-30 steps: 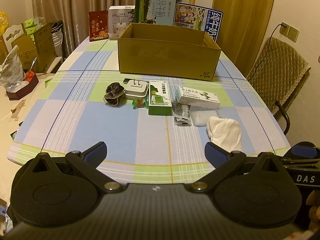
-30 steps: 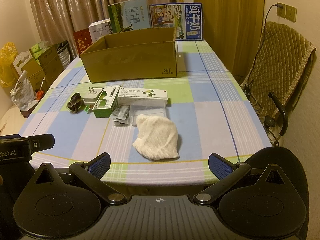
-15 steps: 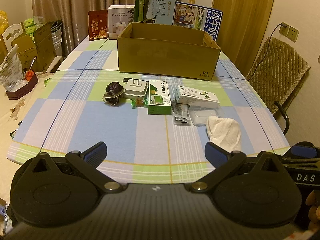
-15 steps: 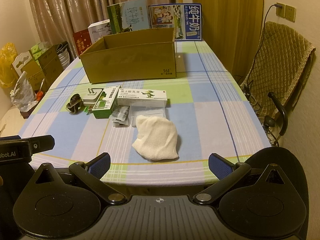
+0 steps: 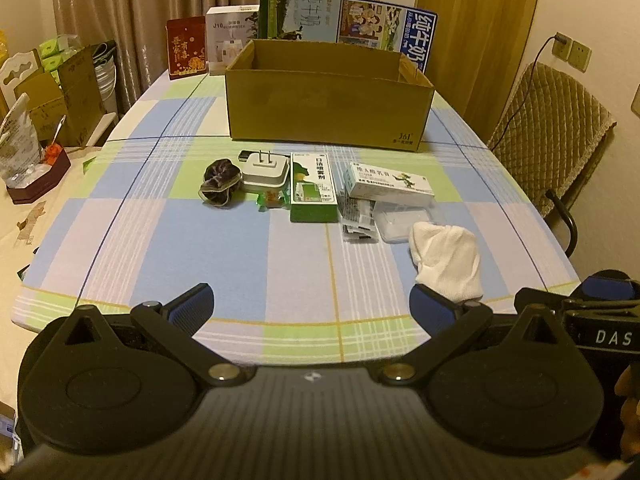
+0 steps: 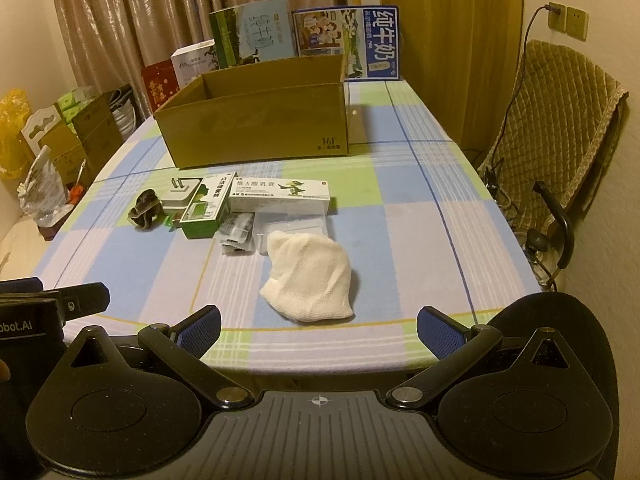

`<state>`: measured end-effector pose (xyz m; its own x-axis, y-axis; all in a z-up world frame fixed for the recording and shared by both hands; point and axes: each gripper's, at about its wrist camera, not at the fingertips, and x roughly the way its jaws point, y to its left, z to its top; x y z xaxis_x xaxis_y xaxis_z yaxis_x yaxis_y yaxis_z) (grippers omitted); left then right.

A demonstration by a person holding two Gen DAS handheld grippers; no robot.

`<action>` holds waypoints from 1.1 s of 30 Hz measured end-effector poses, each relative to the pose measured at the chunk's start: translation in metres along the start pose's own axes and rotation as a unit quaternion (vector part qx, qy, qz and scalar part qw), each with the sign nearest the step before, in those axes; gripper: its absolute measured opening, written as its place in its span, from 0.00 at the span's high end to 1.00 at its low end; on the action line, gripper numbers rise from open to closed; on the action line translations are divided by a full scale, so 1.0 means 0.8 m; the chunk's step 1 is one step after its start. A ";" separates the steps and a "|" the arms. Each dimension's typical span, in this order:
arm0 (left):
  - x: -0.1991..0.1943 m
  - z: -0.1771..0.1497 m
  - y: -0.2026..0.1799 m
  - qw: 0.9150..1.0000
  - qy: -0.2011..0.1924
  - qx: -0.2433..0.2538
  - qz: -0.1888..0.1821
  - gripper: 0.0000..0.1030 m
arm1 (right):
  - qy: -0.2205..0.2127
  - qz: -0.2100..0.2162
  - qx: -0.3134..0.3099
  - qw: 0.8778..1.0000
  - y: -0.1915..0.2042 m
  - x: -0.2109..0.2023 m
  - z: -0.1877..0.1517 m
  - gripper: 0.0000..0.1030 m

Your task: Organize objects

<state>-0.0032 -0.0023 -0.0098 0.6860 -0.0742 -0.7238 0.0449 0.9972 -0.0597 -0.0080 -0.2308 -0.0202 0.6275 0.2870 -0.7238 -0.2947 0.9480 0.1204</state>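
Note:
An open cardboard box [image 5: 328, 108] [image 6: 256, 124] stands mid-table. In front of it lie a dark scrunchie [image 5: 220, 186] [image 6: 143, 210], a white plug adapter [image 5: 265, 170] [image 6: 180, 196], a green box [image 5: 313, 188] [image 6: 206, 210], a white medicine box [image 5: 390, 188] [image 6: 280, 196], a clear packet [image 5: 404, 222] and a white cloth [image 5: 446, 262] [image 6: 310, 276]. My left gripper [image 5: 312, 308] and right gripper [image 6: 318, 330] are open and empty at the table's near edge, short of all the items.
Cartons and boxes [image 5: 308, 12] [image 6: 344, 44] stand behind the cardboard box. A padded chair [image 5: 556, 128] [image 6: 556, 132] is at the right. Boxes and bags [image 5: 60, 88] crowd the left side. The checked tablecloth [image 5: 200, 248] covers the table.
Both grippers have moved slightly forward toward the table. Nothing on the table has moved.

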 end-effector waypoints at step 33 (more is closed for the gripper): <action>0.093 0.042 0.026 1.000 0.018 0.002 -0.013 0.01 | 0.037 0.034 -0.038 0.998 0.003 0.145 0.024 0.04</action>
<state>0.0732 0.0128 -0.0421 0.6577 -0.1008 -0.7465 0.0654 0.9949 -0.0768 0.0781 -0.1930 -0.0906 0.5497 0.3357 -0.7649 -0.3905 0.9128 0.1200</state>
